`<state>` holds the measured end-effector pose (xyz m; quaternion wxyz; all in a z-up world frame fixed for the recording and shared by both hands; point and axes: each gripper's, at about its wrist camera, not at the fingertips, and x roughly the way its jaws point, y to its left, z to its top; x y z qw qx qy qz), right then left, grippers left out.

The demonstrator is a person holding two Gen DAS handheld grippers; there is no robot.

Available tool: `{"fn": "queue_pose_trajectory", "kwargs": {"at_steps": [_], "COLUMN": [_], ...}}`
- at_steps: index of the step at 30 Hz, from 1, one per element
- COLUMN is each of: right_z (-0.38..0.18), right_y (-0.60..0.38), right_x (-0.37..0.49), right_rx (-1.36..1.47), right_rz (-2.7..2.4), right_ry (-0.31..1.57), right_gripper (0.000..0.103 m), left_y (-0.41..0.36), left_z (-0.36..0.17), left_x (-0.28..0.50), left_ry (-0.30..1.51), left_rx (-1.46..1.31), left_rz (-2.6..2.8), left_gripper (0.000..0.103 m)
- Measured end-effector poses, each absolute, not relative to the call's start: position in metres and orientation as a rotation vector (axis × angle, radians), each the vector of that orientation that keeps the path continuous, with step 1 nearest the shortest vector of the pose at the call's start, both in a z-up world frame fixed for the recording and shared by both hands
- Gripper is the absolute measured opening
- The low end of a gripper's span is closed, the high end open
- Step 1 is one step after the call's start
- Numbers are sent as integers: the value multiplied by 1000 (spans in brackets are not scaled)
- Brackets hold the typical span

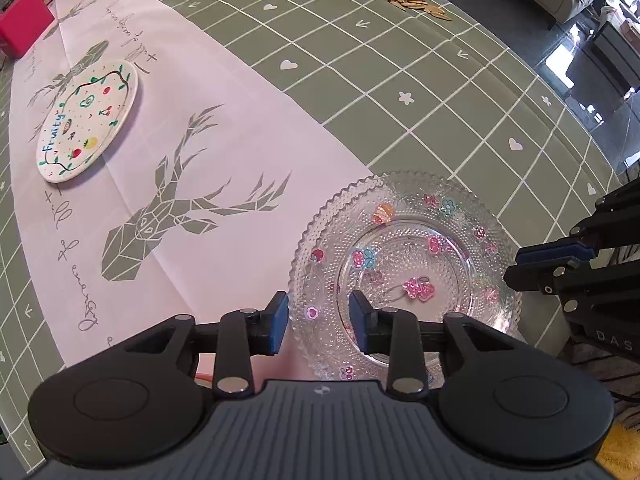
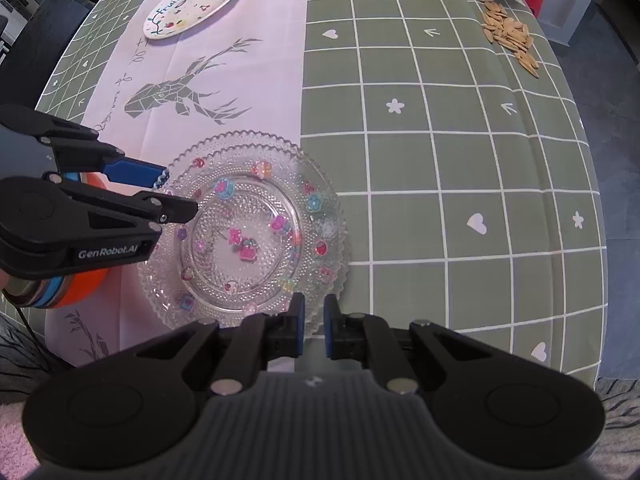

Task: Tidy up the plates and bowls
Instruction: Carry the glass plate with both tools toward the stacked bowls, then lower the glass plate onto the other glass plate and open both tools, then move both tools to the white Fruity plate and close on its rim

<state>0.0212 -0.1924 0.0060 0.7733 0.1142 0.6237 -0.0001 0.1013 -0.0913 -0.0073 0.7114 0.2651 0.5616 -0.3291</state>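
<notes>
My left gripper (image 1: 319, 323) stands spread astride the near-left rim of the glass plate (image 1: 404, 268) at lower centre, my right gripper (image 2: 312, 330) pinching its opposite rim, the painted plate (image 1: 86, 122) far upper left.

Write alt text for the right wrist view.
A clear glass plate with colourful stickers lies on a table, the right gripper at its near rim and the left gripper straddling its left rim. A white fruit-patterned plate sits farther back.

Bare green tablecloth (image 2: 460, 168) lies open between glass plates (image 2: 244, 232) and wooden chips (image 2: 510, 36).
</notes>
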Motion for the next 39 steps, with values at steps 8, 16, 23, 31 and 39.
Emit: {"fn": "queue_pose_trajectory", "kwargs": {"at_steps": [8, 16, 23, 31, 39], "right_z": [22, 30, 47, 73, 96], "right_y": [-188, -194, -200, -202, -202], "right_x": [19, 18, 28, 59, 107], "right_rx": [191, 224, 270, 332, 388], "right_rz": [7, -12, -12, 38, 184], "right_ry": [1286, 1248, 1202, 1123, 939], "right_gripper": [10, 39, 68, 72, 72], "left_y": [-91, -77, -45, -1, 68], "left_z": [10, 30, 69, 90, 76], "left_x": [95, 96, 109, 128, 170], "left_ry": [1164, 1136, 1059, 961, 913], "left_rx": [530, 484, 367, 308, 42], "left_rz": [-720, -650, -571, -512, -456], "left_gripper": [71, 75, 78, 79, 80]}}
